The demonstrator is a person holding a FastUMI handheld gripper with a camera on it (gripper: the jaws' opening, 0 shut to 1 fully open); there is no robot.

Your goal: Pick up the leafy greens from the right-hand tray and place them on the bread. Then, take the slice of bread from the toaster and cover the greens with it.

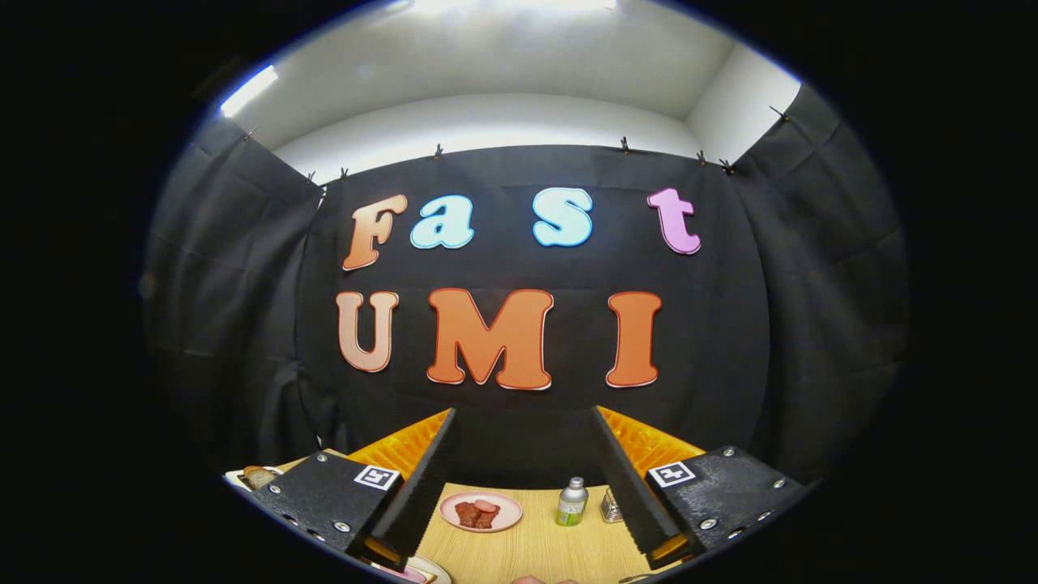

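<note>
Nearest me, my gripper (523, 454) has its jaws wide apart, holding nothing, above the wooden bench (535, 551). Left of them lies bread (258, 476); between them, a pink plate (481, 512) of meat, then a small bottle (572, 501).

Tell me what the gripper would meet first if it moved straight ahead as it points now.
Probably the black cloth wall. The gripper is open, aimed level above the table, passing over the pink plate and can. Depth is unclear.

Brown bread slice (258, 476) lies just outside the wide-spread claw (523, 412)
</note>
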